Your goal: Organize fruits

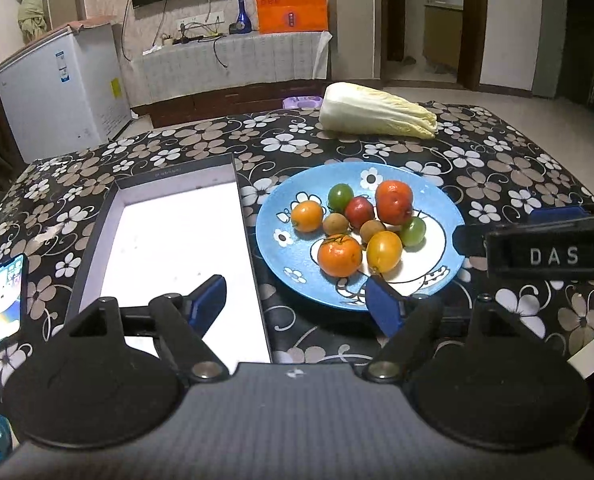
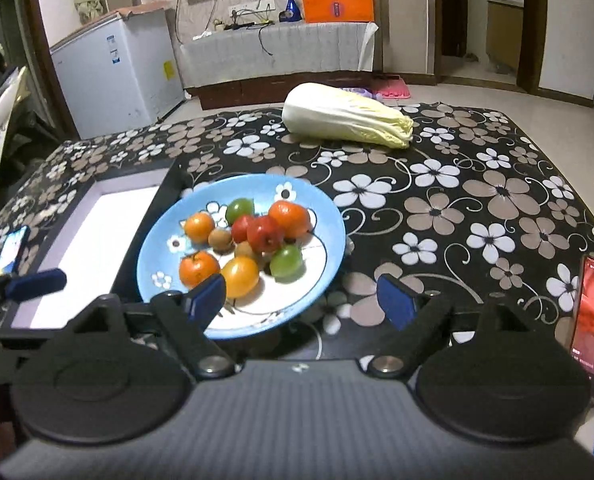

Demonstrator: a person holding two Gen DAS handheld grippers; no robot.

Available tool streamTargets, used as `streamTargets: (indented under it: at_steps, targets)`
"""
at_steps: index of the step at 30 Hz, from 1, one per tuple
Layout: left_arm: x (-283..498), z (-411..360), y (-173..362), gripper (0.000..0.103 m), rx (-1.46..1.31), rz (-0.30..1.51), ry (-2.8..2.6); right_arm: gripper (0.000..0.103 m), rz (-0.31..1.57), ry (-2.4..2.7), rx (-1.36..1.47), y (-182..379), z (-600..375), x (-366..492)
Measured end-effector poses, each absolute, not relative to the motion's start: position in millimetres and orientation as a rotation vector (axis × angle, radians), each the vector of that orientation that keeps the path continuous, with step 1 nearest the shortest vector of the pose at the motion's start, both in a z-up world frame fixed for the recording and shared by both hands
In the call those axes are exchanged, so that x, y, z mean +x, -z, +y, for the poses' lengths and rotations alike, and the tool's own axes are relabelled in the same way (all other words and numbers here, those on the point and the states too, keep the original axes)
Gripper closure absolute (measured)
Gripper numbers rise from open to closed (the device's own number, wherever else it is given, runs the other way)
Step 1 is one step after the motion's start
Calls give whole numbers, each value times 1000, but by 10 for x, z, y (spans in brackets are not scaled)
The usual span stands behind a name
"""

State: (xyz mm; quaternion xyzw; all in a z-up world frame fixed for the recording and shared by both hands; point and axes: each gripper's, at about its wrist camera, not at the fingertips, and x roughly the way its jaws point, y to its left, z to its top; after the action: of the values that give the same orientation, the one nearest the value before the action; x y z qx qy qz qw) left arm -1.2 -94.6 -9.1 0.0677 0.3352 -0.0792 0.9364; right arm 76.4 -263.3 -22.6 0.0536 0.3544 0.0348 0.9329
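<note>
Fruit (image 2: 241, 248) heaped on blue plate (image 2: 329, 216), shallow box (image 1: 169, 240) beside, cabbage (image 1: 377, 110) behind, phone (image 1: 7, 300) at edge, left gripper (image 1: 297, 304) and right gripper (image 2: 301, 300) agape, empty.

Lighting: dim indoor room, warm cast. The white inner floor of the dark shallow box (image 1: 177, 248) is glaring, details washing out. Soft shadows are falling under the fruits on the round blue flowered plate (image 2: 165, 264). Fisheye curvature is bending frame edges; corners are vignetting. Background is showing slight softness.
</note>
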Motion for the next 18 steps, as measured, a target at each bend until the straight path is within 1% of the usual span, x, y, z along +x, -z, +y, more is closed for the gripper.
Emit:
streamTargets:
  at_steps: [7, 18]
  targets:
    - [29, -928, 109, 22, 137, 702, 145, 19, 743, -71, 64, 263, -2525, 778]
    - [40, -930, 121, 21, 144, 707, 155, 19, 759, -70, 67, 287, -2538, 815]
